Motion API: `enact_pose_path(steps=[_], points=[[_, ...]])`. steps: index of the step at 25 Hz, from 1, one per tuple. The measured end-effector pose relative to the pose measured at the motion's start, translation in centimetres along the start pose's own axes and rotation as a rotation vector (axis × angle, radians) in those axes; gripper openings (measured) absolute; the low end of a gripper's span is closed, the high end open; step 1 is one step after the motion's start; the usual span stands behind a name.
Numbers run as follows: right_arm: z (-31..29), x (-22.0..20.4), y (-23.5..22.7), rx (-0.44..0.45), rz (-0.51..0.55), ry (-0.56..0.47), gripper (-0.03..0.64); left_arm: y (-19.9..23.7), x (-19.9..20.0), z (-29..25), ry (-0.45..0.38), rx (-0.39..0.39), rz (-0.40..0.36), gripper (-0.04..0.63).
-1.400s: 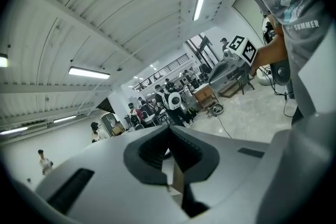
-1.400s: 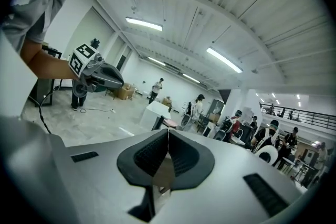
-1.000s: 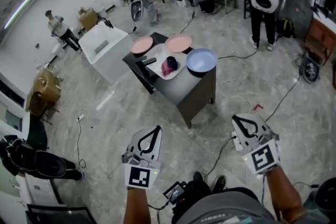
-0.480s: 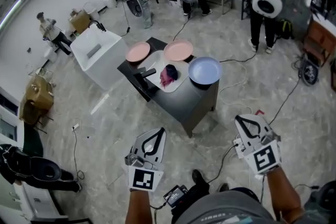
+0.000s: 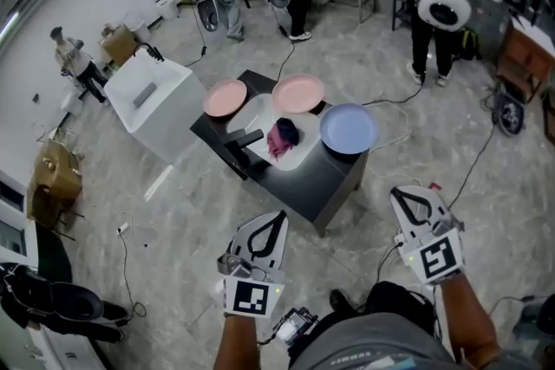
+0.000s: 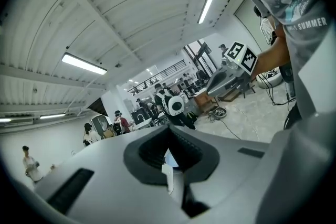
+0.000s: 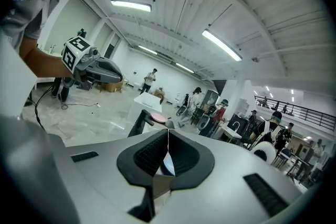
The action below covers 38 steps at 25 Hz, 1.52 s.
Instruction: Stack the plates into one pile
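A: Tools first, state?
B: Both shut, nothing btwn the jaws. Left tool [image 5: 276, 223] and right tool [image 5: 401, 198] hang low over the floor, well short of the table [image 5: 321, 178].
A: So what's risk no. 1?
B: Arriving shut. A closed tip would prob. shove a plate, not grip it. Open before reaching in.
A: And the floor?
B: Cables [image 5: 395, 134] lie by the table's right side. Trip hazard imo.
A: Where are the plates?
B: All on the table, none stacked yet. Blue plate [image 5: 348, 127] is nearest, at the near right corner, rim looks past the edge. A nudge could tip it off.
A: Behind that?
B: White tray [image 5: 260, 113] w/ a dark red cloth lump [image 5: 282, 136] on it. Anything stacked on that would sit tilted.
A: Farthest?
B: Two pink plates, left one [image 5: 225, 97] and right one [image 5: 297, 93], apart at the far side. It's a long reach over the tray, so a sleeve or tool could snag it.
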State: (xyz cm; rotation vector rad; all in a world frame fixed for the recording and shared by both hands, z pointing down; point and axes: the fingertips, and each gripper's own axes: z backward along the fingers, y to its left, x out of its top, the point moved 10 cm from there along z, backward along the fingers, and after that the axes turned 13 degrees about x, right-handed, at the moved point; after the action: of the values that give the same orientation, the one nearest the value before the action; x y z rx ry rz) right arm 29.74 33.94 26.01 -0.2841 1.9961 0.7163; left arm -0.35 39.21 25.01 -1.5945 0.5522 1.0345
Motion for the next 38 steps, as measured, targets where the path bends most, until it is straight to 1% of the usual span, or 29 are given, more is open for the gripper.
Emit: enact_pose_path(steps=[8,14,18,25,30,33,38], points=[[-4.4,-0.7,-4.0,-0.005,0.017,0.019,0.029,2.0,-2.1,-4.7,0.008,-0.003,0.004,0.002],[-9.3,-1.5,-8.2,0.038,0.03,0.017,0.031,3.3,-3.8,-9.5,0.036,0.013,0.017,0.002],[-12.4,-2.4,-11.3,0.066,0.035,0.01,0.029,3.7,-4.8,-12.9,0.072,0.023,0.008,0.002],[-16.6,-3.3,-15.2,0.102,0.039,0.006,0.031,5.3,-5.4,-16.3,0.093,0.072,0.011,0.002],[-19.2,-3.8,-17.0,0.086,0.016,0.033,0.031,7.2,-7.0,-18.2,0.099,0.066,0.032,0.002],[-21.0,-3.8,-17.6,0.06,0.008,0.059,0.031,8.7,-8.6,-19.6,0.09,0.04,0.038,0.002],[-23.6,-3.1,-17.4,-0.001,-0.025,0.106,0.031,11.5,-11.0,-21.4,0.044,-0.008,0.064,0.002]])
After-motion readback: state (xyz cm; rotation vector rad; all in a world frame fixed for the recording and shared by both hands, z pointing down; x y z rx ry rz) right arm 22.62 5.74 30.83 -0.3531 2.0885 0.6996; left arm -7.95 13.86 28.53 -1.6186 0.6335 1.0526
